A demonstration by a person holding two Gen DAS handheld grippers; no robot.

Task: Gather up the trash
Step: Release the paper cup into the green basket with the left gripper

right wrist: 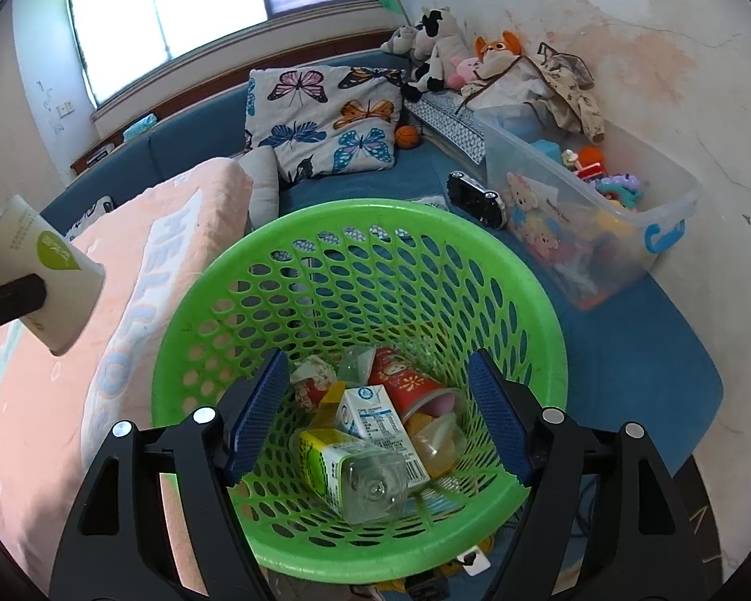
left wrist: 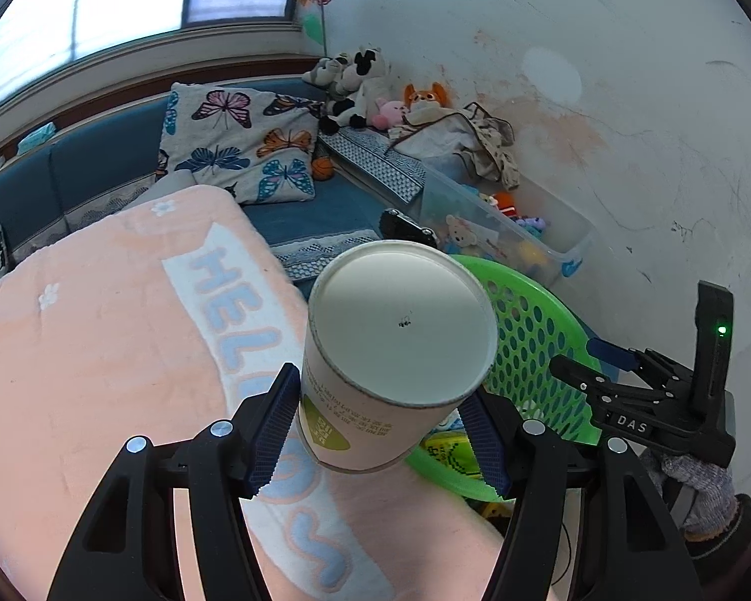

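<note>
Two grippers work over a bed covered with a pink blanket (left wrist: 100, 350). The left gripper (left wrist: 380, 430) pinches a white paper cup (left wrist: 395, 345) between its blue pads, one pad pressed on each side of the cup's wall, with the cup's flat bottom turned toward the camera; the cup hangs above the blanket, just beside the rim of a green basket (left wrist: 535, 330). In the right wrist view the same cup shows at the far left edge, tilted and apart from the basket. The right gripper (right wrist: 380, 415) hovers above the basket's mouth with its jaws spread and nothing between the pads. Down in the basket lie a clear plastic bottle (right wrist: 365, 481) with a yellow-green label, a small white milk carton (right wrist: 375, 420), a red paper cup (right wrist: 405, 380) on its side and a crumpled red-and-white wrapper (right wrist: 313, 380). Behind the basket, on the blue sofa (right wrist: 626, 350), stand a butterfly cushion (right wrist: 325, 115) and a clear toy bin (right wrist: 601, 220), with stuffed animals (right wrist: 440, 50) in the corner.
</note>
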